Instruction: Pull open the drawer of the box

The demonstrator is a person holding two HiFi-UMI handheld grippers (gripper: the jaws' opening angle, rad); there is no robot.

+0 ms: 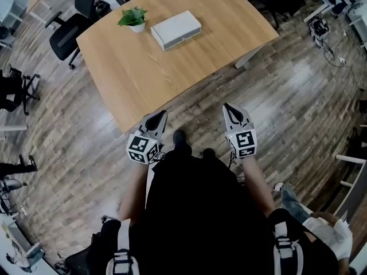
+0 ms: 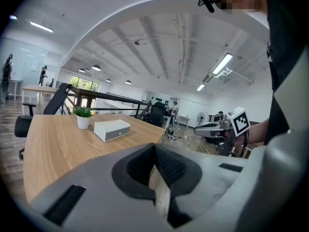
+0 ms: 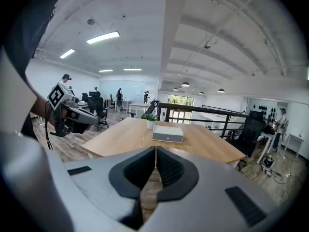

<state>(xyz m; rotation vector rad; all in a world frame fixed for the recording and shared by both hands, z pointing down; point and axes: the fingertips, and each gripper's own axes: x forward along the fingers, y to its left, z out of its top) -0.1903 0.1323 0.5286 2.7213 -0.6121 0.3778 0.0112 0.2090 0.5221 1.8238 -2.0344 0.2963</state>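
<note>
well, the box (image 1: 176, 29) sat by the desk's (image 1: 143, 79) far edge, beside a plant (image 1: 133, 19). the left gripper (image 1: 161, 116) and right gripper (image 1: 228, 107) hung off its near edge, jaws together and empty, too far to reach the drawer (image 3: 167, 138).

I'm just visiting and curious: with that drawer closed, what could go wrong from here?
The box sits loose on the table; pulling its drawer might drag the whole box along. The potted plant stands close beside it and could get knocked. Left gripper and right gripper are shut and must open first.
</note>
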